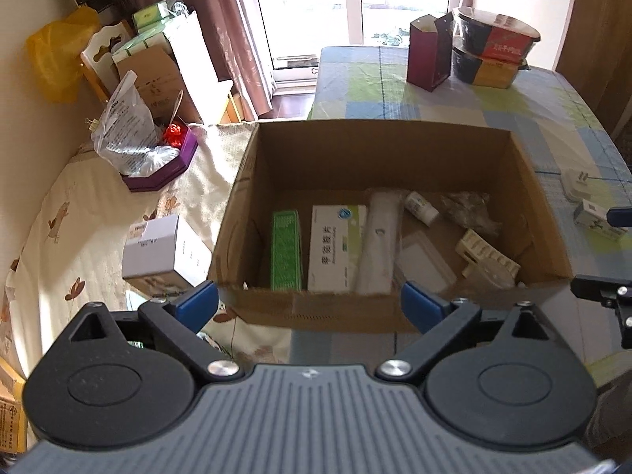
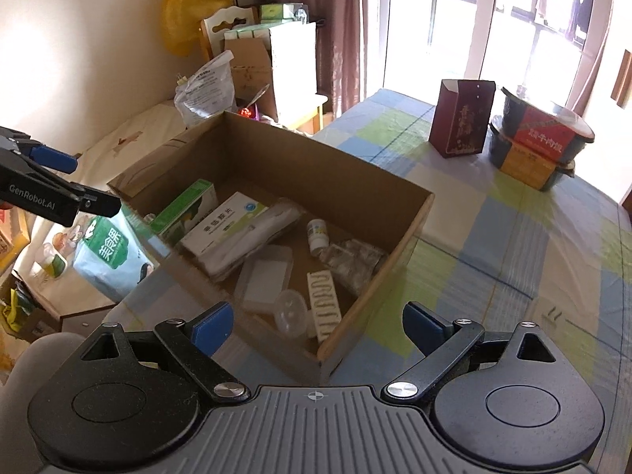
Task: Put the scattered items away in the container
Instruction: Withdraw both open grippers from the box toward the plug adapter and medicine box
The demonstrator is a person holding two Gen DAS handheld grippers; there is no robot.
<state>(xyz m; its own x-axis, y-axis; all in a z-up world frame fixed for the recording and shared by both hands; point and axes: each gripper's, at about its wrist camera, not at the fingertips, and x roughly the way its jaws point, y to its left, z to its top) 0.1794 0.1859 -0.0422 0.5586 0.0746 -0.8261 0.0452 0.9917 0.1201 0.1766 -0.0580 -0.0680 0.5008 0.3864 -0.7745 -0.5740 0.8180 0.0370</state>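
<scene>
An open cardboard box (image 1: 237,213) (image 2: 410,221) stands on the checked tablecloth. Inside it lie a green carton (image 1: 286,252) (image 2: 185,205), a white medicine box (image 1: 335,245) (image 2: 223,225), a white roll (image 1: 377,241), a small white bottle (image 1: 420,207) (image 2: 318,237) and several plastic pieces. Outside it, a white box (image 1: 166,252) sits to its left, and a white plug (image 1: 578,183) and a small carton (image 1: 598,221) lie to its right. My left gripper (image 1: 309,305) (image 2: 79,181) hangs open and holds nothing at the box's near wall. My right gripper (image 2: 318,326) (image 1: 616,252) is open and holds nothing over the box's near corner.
A maroon carton (image 1: 428,55) (image 2: 462,118) and two stacked bowls (image 1: 491,51) (image 2: 541,142) stand at the table's far end. A purple tray with a plastic bag (image 1: 158,170) sits on the cream cloth at the left. A green and white pouch (image 2: 110,252) lies beside the box.
</scene>
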